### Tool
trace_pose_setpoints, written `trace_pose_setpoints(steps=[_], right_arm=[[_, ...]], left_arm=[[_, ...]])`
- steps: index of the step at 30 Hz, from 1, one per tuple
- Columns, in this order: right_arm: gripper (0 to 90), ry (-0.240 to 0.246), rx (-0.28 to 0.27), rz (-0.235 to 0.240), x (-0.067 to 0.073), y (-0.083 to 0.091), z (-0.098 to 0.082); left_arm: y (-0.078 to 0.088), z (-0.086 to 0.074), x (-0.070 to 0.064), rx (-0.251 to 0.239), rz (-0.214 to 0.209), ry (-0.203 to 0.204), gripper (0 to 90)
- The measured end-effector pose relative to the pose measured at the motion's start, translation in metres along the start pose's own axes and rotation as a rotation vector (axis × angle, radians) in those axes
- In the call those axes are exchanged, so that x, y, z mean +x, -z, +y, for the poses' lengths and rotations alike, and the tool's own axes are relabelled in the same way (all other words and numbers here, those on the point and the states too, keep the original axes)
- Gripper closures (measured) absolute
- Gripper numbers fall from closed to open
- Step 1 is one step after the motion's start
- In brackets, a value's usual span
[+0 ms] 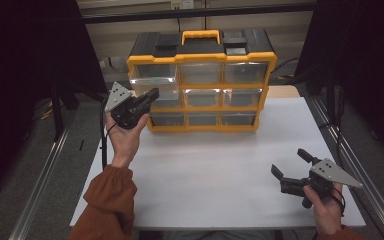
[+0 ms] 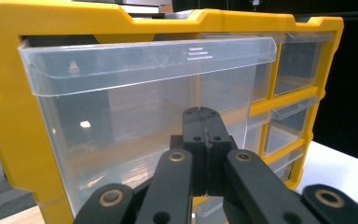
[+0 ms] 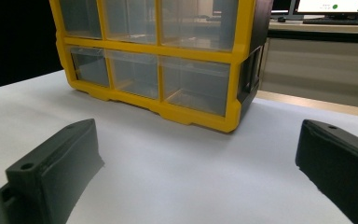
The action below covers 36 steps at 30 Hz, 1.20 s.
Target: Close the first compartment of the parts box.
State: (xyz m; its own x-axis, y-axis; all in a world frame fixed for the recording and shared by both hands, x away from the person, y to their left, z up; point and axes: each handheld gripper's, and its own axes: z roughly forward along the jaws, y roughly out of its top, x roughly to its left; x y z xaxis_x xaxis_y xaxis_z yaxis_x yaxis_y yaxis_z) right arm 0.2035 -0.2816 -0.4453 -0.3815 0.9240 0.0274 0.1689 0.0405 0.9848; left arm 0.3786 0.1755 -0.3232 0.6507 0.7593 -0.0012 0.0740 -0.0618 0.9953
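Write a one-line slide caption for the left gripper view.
Left tool, jaws closed, held in front of the clear top-left drawer of a yellow-framed organizer.

White table [image 1: 220, 175]; yellow drawer organizer [image 1: 202, 82] stands at far edge, clear drawers facing person.

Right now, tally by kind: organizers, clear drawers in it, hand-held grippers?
Yellow-and-black drawer organizer: 1
Clear drawers in it, three rows of three, top-left drawer pulled out a little: 9
Hand-held grippers: 2, left hand-held gripper shut at the top-left drawer, right hand-held gripper open over the white table
Total: 12
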Motion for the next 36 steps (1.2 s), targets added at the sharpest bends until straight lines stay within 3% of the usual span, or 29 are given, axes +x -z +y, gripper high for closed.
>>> trace_pose_setpoints(steps=[6, 8, 13, 36], right_arm=[[0.0, -0.001, 0.002, 0.001, -0.0001, 0.0002, 0.0], [0.0, 0.0, 0.002, 0.002, -0.0002, 0.0001, 0.0001], [0.0, 0.0, 0.002, 0.001, -0.0001, 0.0002, 0.0001], [0.0, 0.0, 0.007, 0.005, -0.0005, 0.0005, -0.0001]], left_arm=[[-0.0007, -0.0002, 0.0011, 0.0, 0.006, -0.001, 90.0], [-0.0009, 0.0001, 0.0009, 0.004, 0.013, -0.019, 90.0], [-0.0022, -0.0001, 0.0012, 0.001, 0.019, -0.005, 90.0], [-0.0075, 0.002, 0.0053, -0.009, 0.028, -0.011, 90.0]])
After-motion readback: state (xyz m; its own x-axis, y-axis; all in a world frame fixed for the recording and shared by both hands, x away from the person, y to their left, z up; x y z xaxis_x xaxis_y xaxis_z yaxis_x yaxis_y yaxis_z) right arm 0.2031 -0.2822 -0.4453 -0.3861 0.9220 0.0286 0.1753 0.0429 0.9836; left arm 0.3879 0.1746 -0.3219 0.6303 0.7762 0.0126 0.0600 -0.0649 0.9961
